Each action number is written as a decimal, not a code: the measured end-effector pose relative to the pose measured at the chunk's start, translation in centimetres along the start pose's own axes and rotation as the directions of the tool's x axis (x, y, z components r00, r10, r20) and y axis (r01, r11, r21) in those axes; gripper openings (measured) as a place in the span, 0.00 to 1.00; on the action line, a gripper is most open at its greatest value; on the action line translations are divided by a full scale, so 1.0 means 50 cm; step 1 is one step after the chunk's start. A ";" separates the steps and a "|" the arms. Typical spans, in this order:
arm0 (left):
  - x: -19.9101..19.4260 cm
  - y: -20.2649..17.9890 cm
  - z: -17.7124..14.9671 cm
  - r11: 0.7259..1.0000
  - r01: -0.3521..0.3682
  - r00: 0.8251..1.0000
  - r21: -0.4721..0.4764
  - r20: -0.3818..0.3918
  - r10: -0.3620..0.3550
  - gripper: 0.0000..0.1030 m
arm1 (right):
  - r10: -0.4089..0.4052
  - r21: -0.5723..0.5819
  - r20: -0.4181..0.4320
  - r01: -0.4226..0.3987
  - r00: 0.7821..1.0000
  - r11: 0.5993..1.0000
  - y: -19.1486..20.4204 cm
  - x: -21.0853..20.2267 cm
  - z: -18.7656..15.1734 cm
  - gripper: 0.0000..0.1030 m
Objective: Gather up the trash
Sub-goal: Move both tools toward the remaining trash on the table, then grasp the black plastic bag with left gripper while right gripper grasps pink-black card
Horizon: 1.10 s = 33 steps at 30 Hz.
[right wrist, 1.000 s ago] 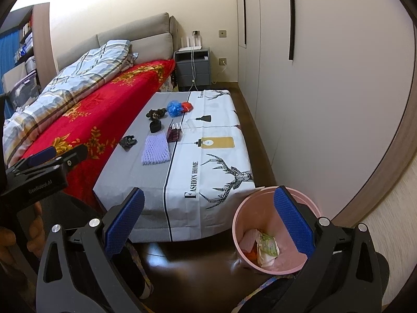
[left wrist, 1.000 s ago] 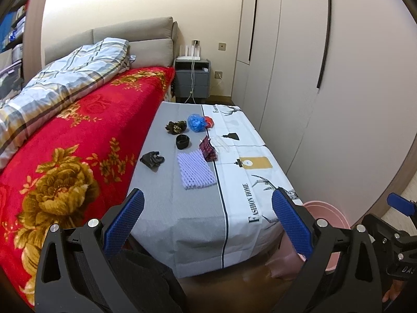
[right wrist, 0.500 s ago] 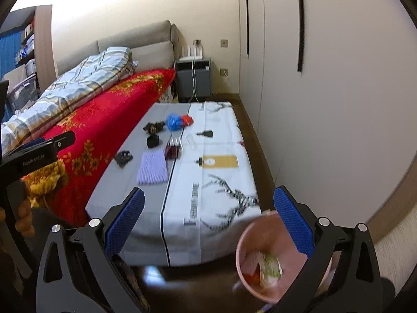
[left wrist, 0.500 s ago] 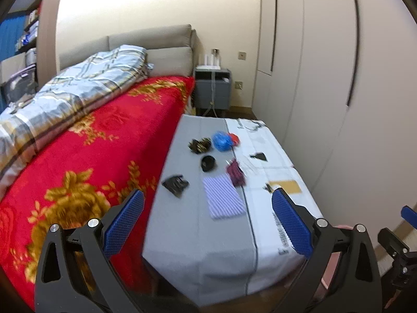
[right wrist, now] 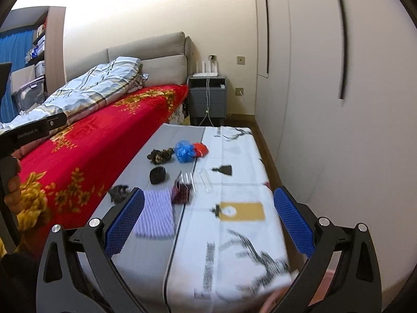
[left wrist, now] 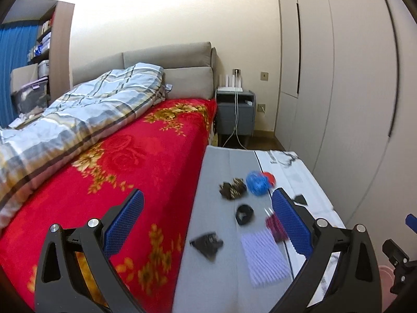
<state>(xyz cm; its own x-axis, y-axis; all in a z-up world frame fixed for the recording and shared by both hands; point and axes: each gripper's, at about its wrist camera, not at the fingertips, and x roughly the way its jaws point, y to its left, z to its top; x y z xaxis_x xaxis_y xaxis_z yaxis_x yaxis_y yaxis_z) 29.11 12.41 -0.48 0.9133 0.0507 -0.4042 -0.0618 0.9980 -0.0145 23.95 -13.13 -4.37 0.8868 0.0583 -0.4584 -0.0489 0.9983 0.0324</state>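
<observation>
Both claws, left claw [left wrist: 207, 224] and right claw [right wrist: 208, 221], gape wide and hold nothing, hovering short of the bench [right wrist: 234, 224]. Judged an approach step: trash lies ahead of them, a black scrap [left wrist: 207, 244], purple foam net [left wrist: 263, 255] and blue wad [left wrist: 257, 183]. Next, descend over one piece and pinch.

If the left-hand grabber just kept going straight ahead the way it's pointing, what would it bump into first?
Probably the small black scrap on the grey cloth-covered table, the nearest piece between the open jaws of the left gripper. The picture is blurred and depth is unclear, so it might meet the bare cloth first.
</observation>
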 end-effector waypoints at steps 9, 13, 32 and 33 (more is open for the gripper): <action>0.192 0.018 -0.113 0.999 0.018 0.996 -0.037 -0.082 -0.021 0.92 | 0.027 -0.029 -0.033 -0.028 0.999 0.999 0.041 0.236 -0.004 0.95; 0.262 -0.001 -0.176 1.000 0.030 0.987 0.001 -0.158 -0.029 0.92 | 0.038 -0.030 -0.089 -0.040 0.995 0.999 0.058 0.328 -0.032 0.95; 0.417 0.010 -0.273 0.999 0.038 0.908 -0.037 -0.417 -0.050 0.92 | 0.013 -0.104 -0.219 -0.036 0.976 0.994 0.102 0.521 -0.083 0.94; 0.420 0.009 -0.274 0.998 0.042 0.903 -0.036 -0.426 -0.054 0.92 | 0.019 -0.115 -0.220 -0.045 0.975 0.992 0.108 0.521 -0.084 0.93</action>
<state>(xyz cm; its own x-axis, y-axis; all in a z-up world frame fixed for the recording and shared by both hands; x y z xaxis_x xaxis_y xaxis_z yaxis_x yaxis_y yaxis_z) 42.73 13.38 -21.52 0.6564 -0.0242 -0.7540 -0.0374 0.9972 -0.0646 44.88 -6.20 -19.87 0.7630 0.0768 -0.6418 -0.1413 0.9887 -0.0497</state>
